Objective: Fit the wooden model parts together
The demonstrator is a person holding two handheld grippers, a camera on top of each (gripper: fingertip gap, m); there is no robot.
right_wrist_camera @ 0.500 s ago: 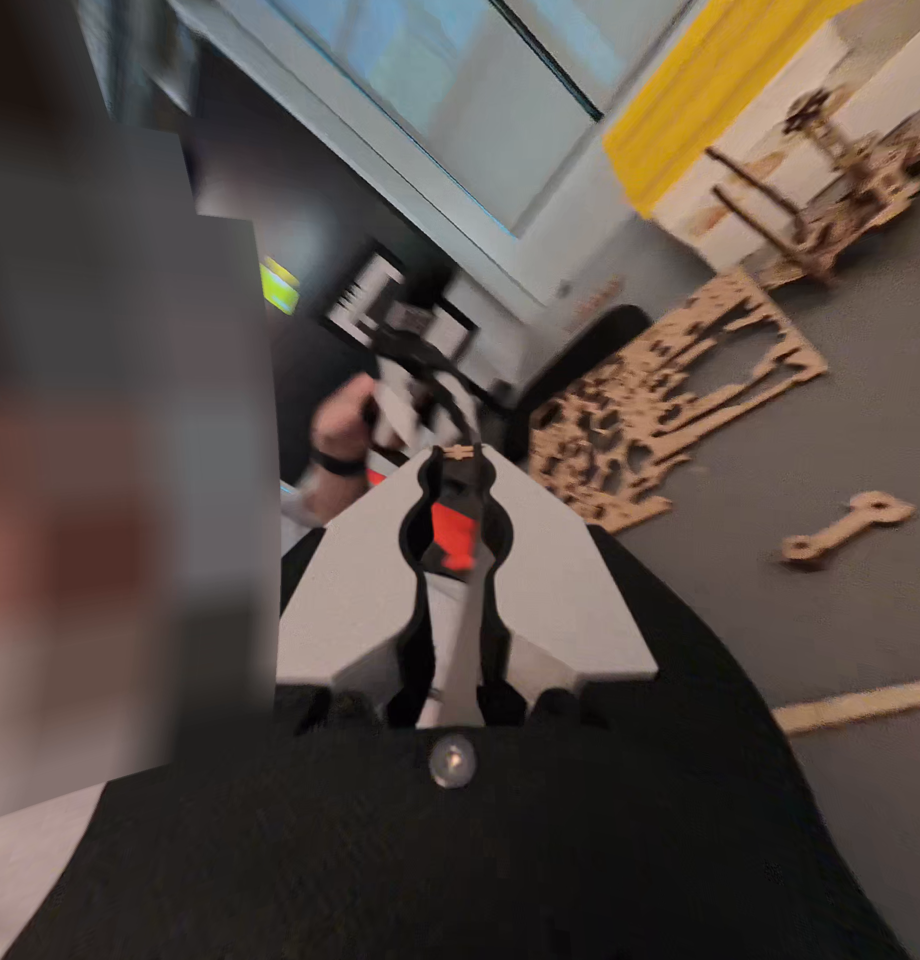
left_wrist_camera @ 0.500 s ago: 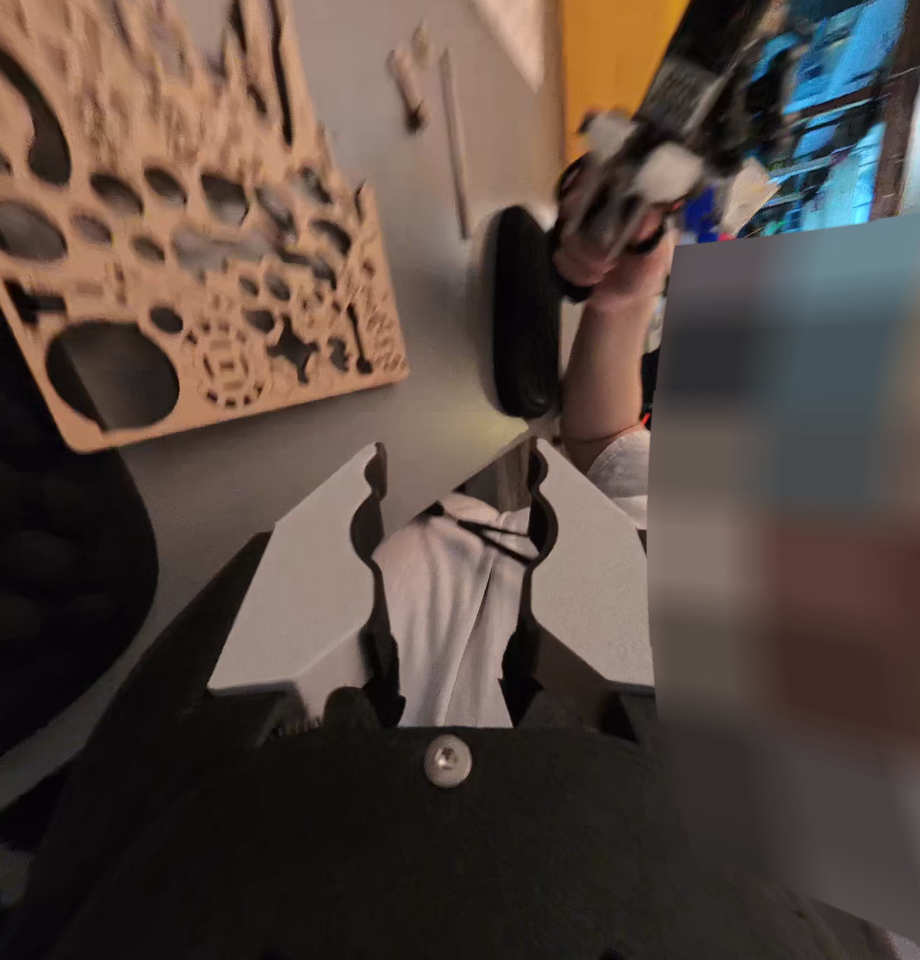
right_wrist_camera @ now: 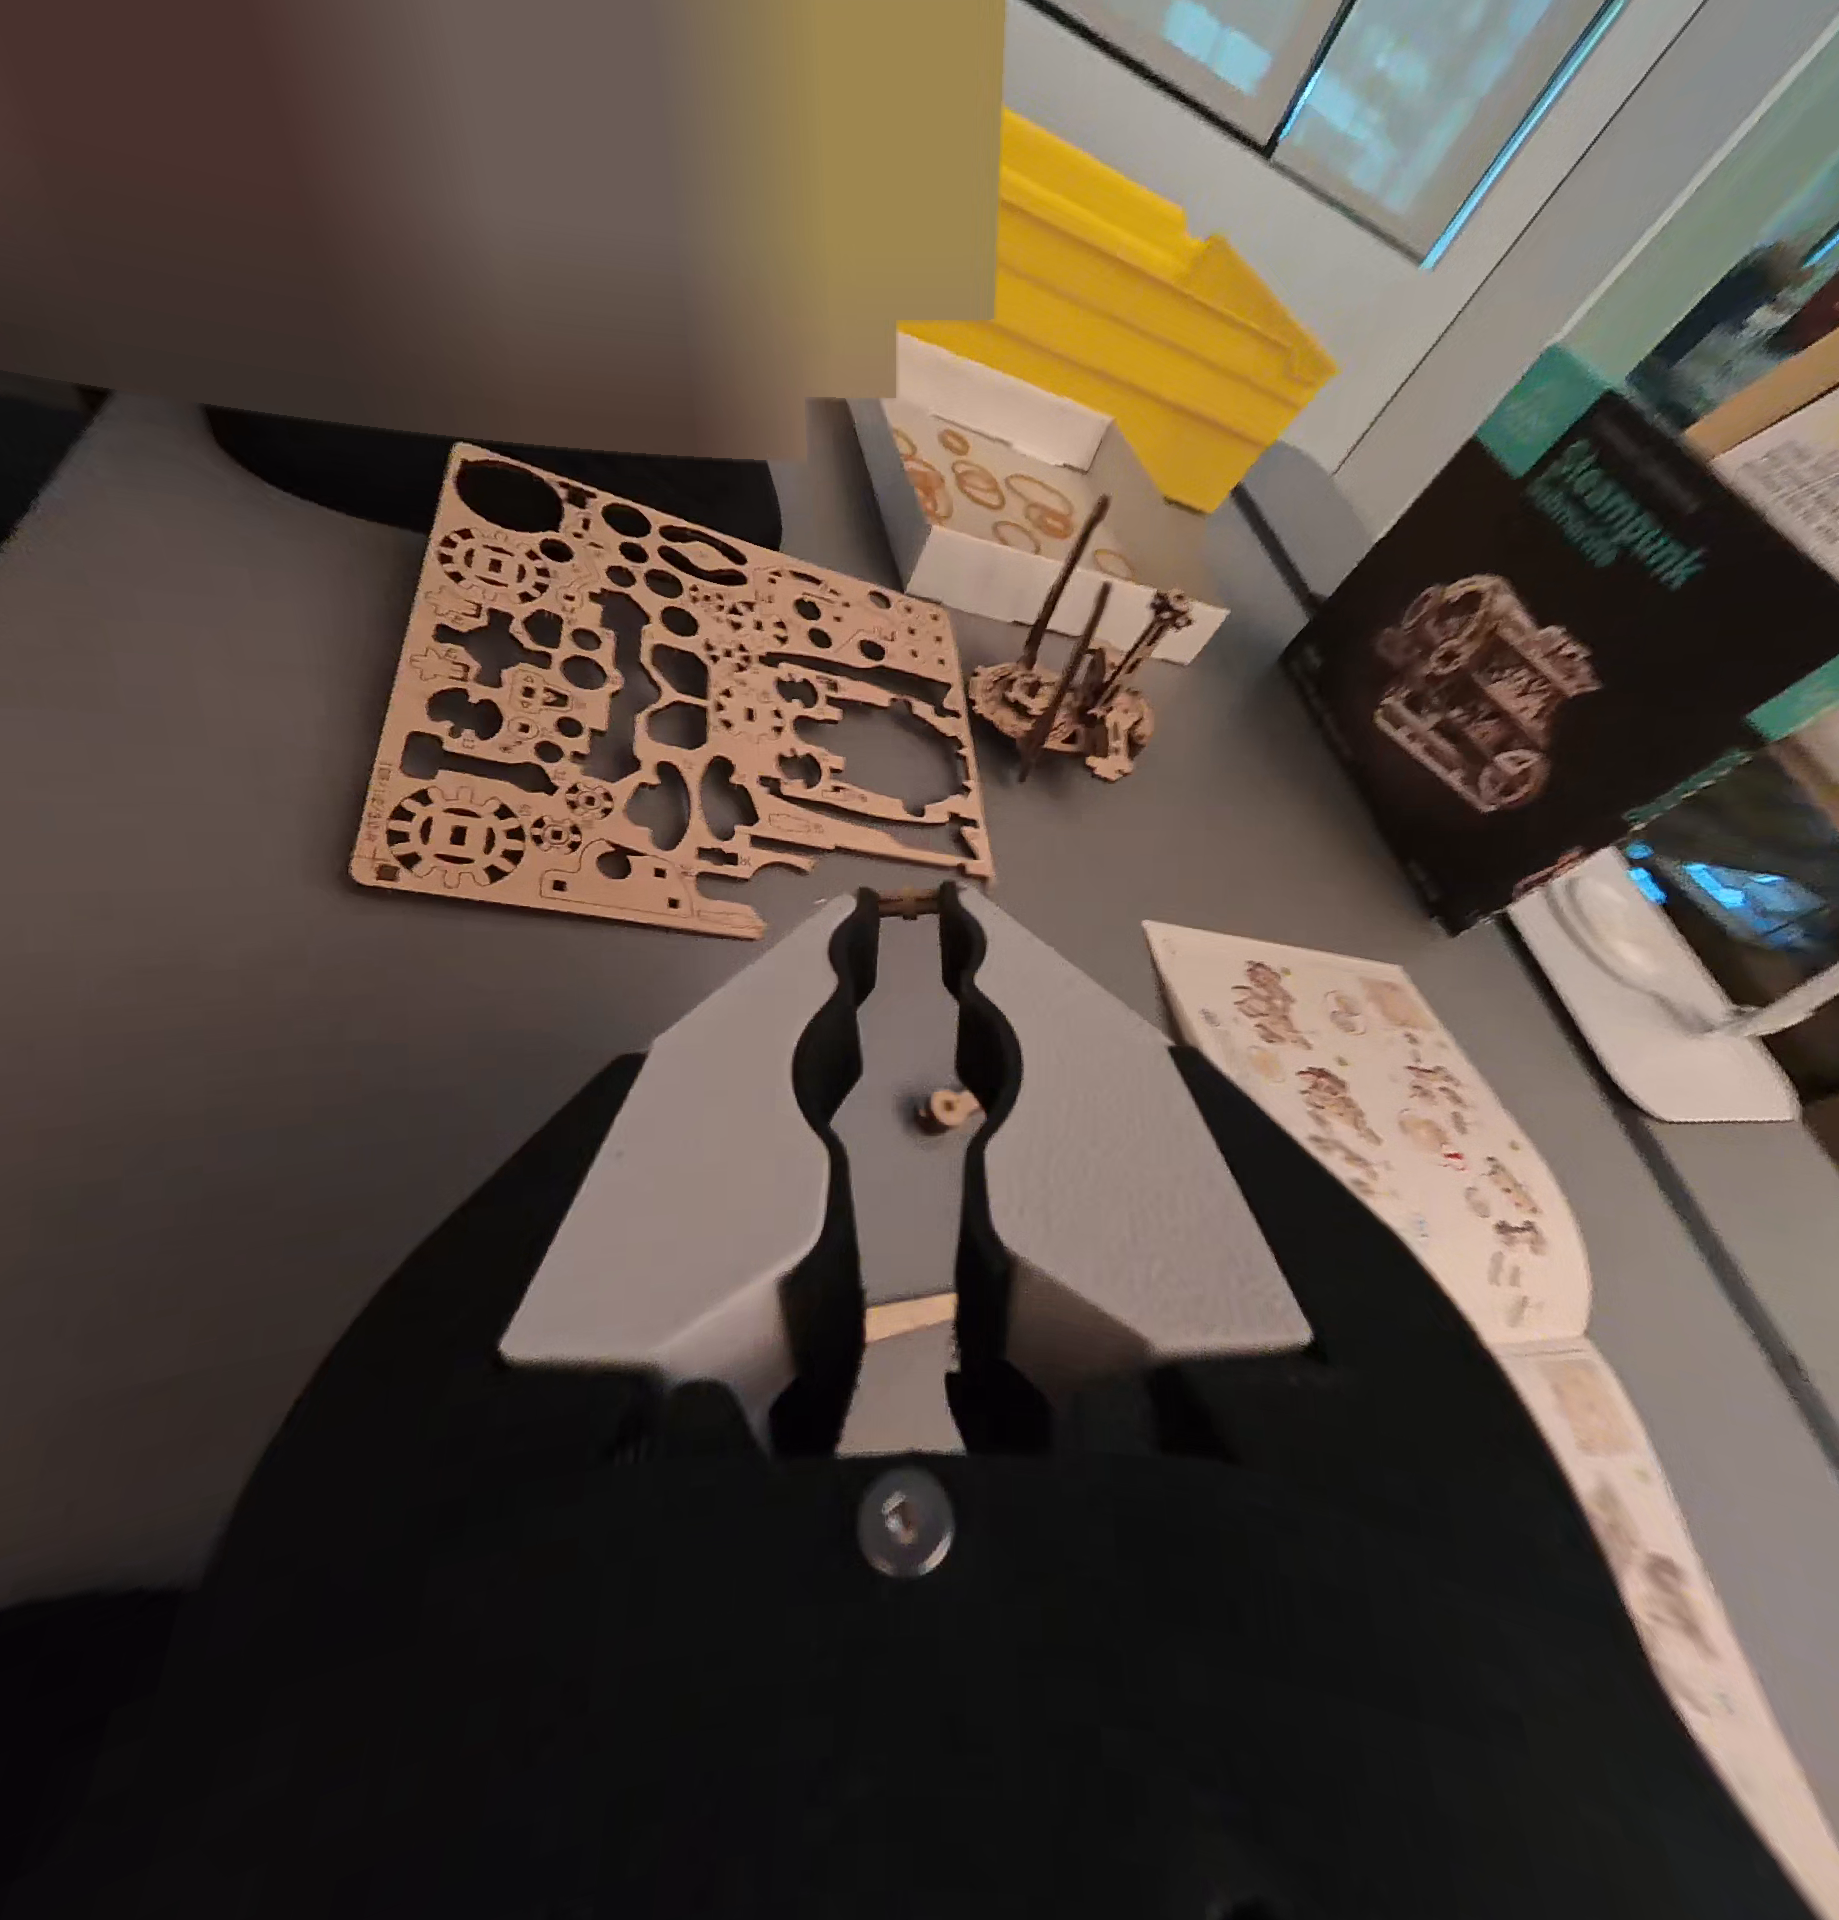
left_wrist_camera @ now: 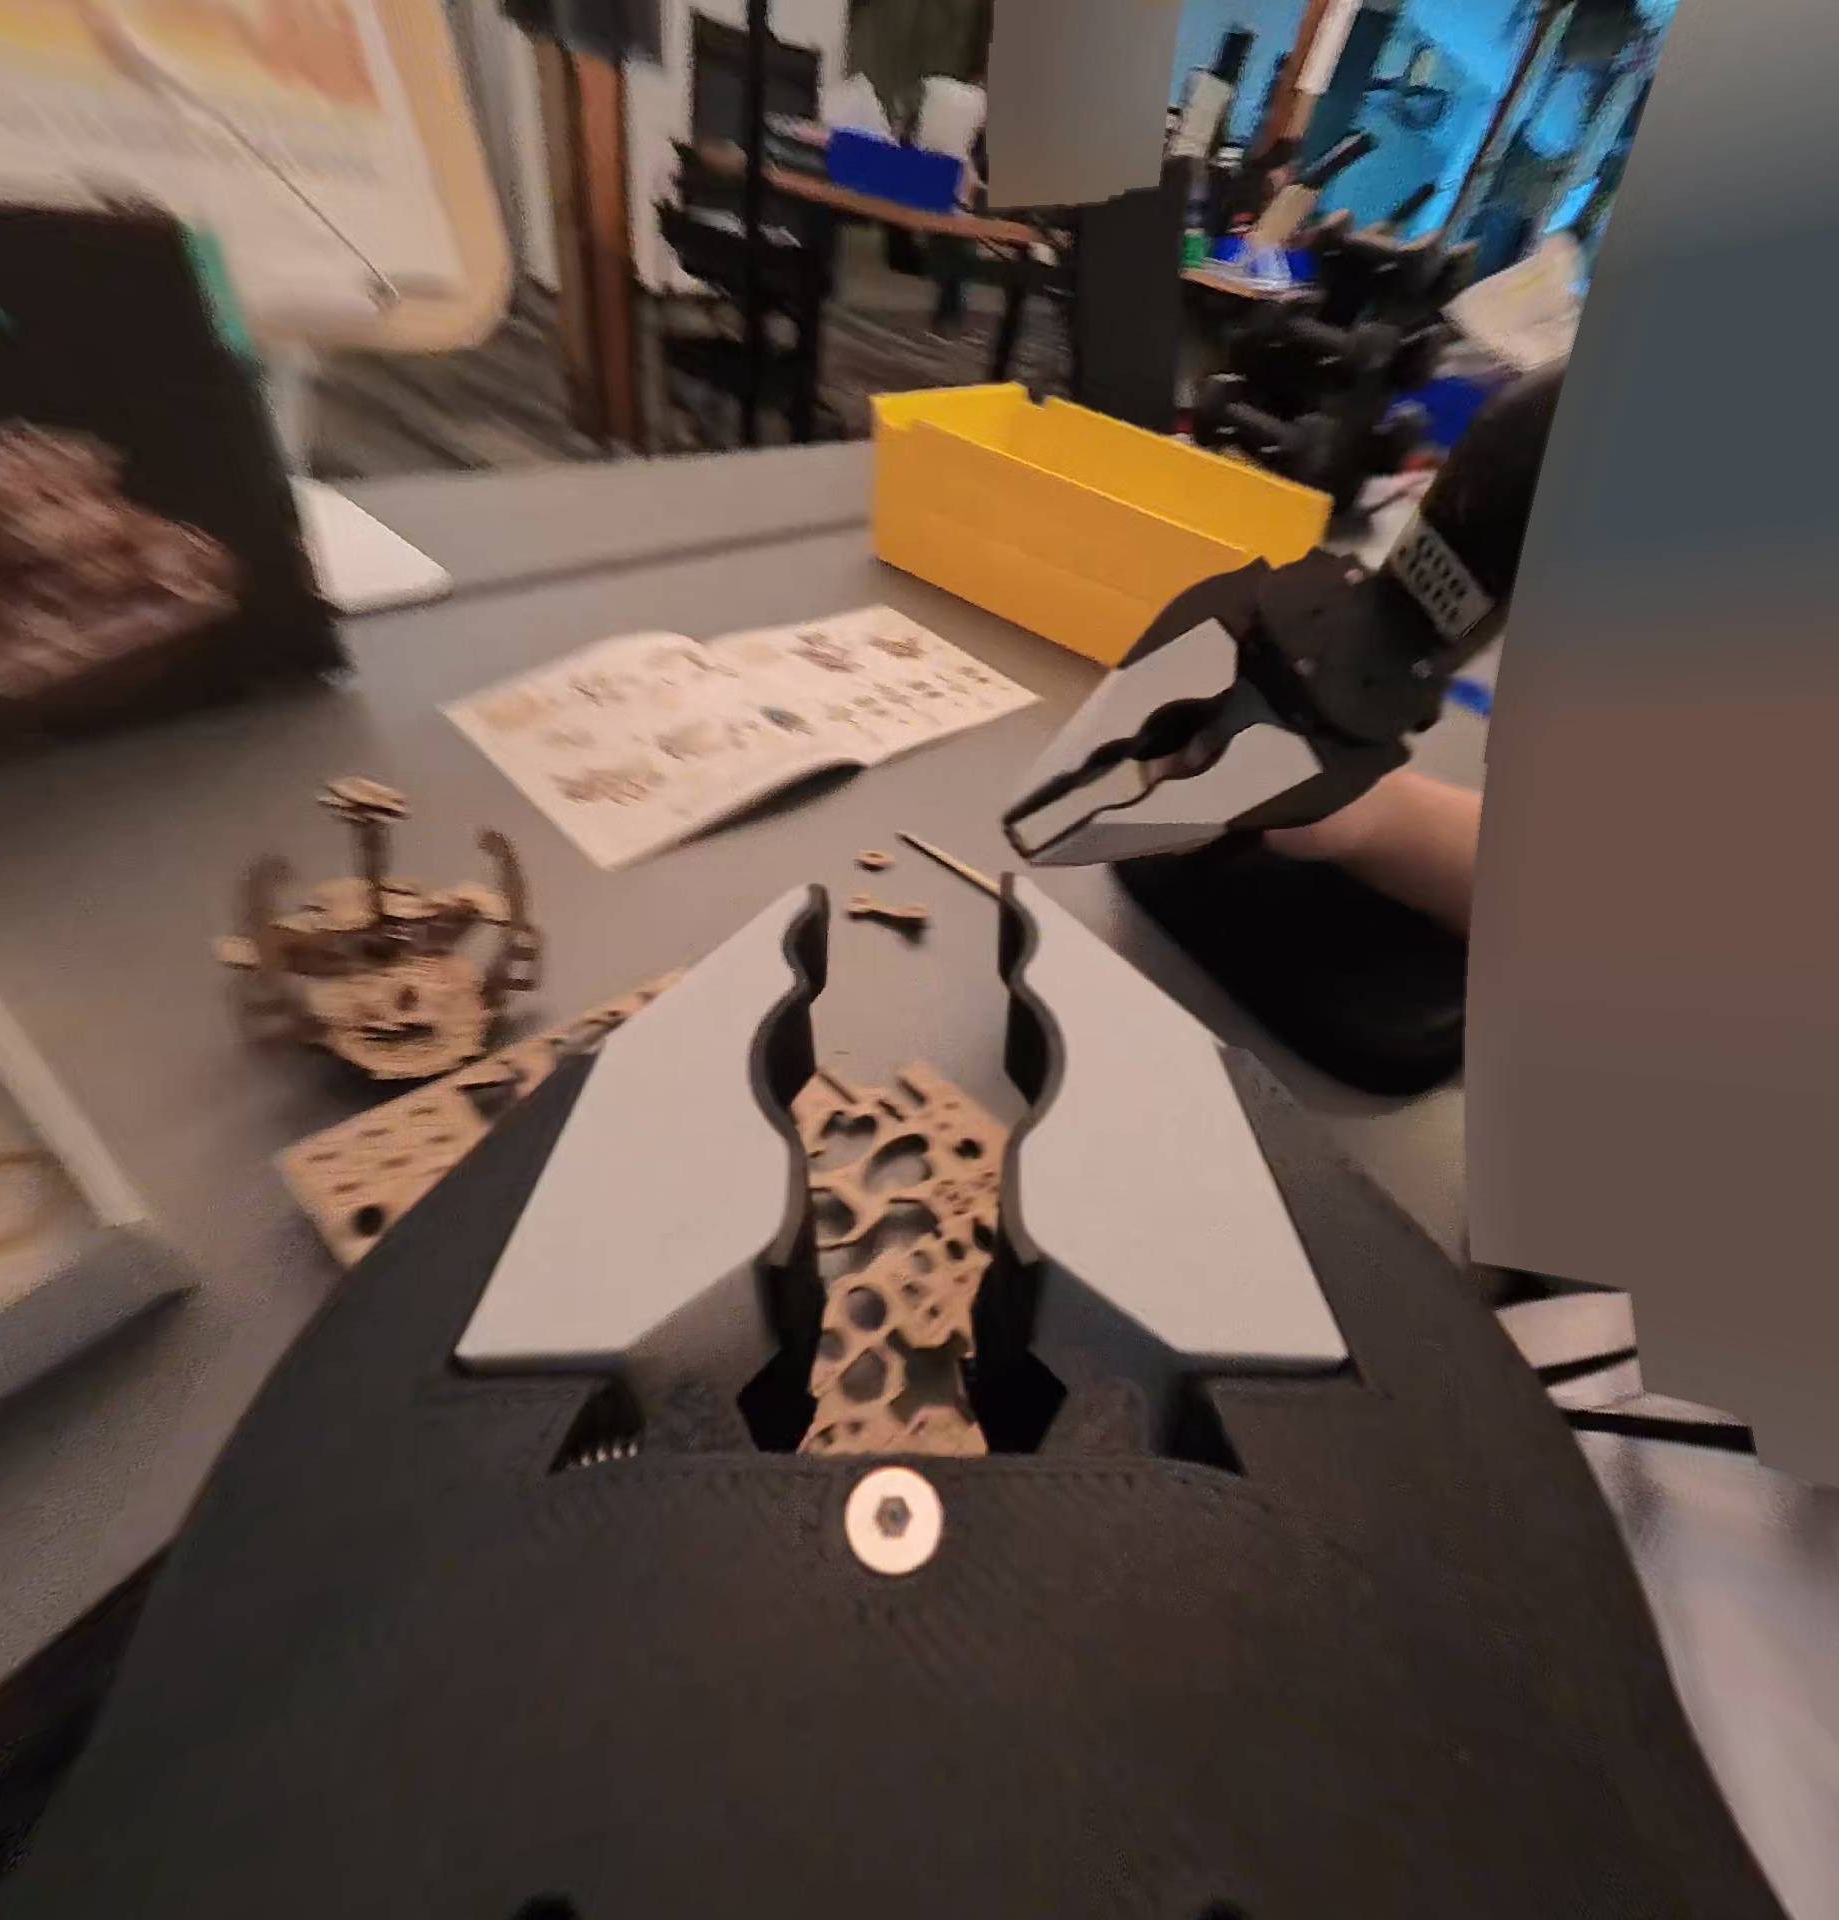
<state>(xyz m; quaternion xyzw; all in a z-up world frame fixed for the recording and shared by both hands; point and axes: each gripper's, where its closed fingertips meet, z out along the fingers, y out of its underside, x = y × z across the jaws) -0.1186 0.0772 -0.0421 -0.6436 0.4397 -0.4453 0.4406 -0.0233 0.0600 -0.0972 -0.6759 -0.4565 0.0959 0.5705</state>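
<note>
Both views have been swung down from the room onto the surface (right_wrist_camera: 219, 1039): the left gripper (left_wrist_camera: 910, 904) is held wide and empty, while a small wooden part (right_wrist_camera: 907, 906) is pinched narrowly in the right gripper (right_wrist_camera: 907, 902), so fitting seems about to begin.

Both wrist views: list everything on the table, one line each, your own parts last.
Table: one, grey, under everything.
Part sheet: one, pale wood, lying flat.
Half-built model: one, brown wood, right of the sheet.
White box: one, holds tan rings, behind the model.
Yellow bin: one, at the back.
Kit box: one, black, standing at right.
Booklet: one, white, open.
Loose link: one, wood, ahead of the left gripper.
Small part: one, wood, between the right gripper's fingers.
Left gripper: grey fingers, open, empty.
Right gripper: grey fingers, shut on the small part.
</note>
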